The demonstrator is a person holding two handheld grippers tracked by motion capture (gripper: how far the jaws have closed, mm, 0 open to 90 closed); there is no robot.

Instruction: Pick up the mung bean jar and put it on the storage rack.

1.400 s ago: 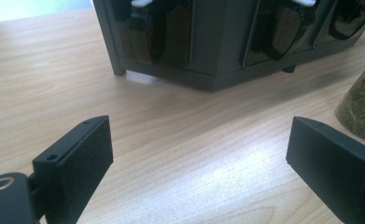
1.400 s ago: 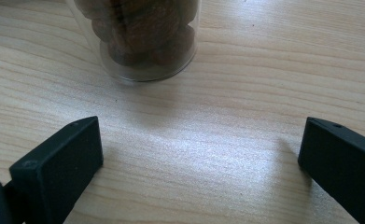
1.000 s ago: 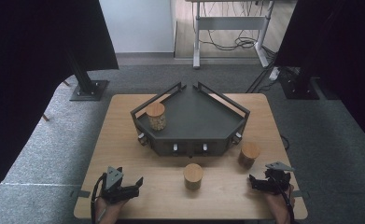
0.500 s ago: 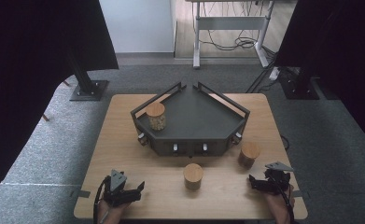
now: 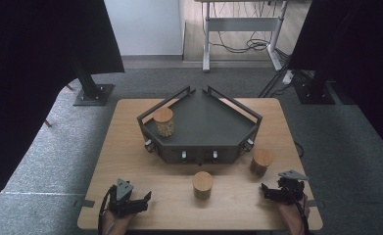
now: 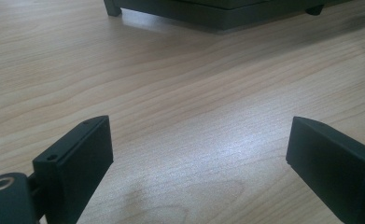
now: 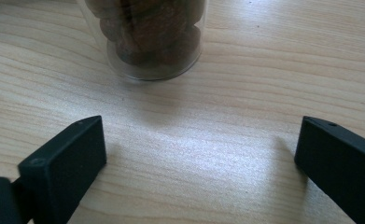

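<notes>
Three clear jars with round wooden lids are in the high view. One jar stands on the dark angular tray, one on the table in front of it, one to the right. My left gripper rests at the table's near left, open over bare wood. My right gripper rests at the near right, open. Its jaws have just been closing a little with nothing between them. A jar of dark brown pieces stands just beyond them, untouched.
The tray's front wall lies ahead of the left gripper, with bare wood between. The table's near edge runs just behind both hands. Grey carpet, black stands and a desk frame surround the table.
</notes>
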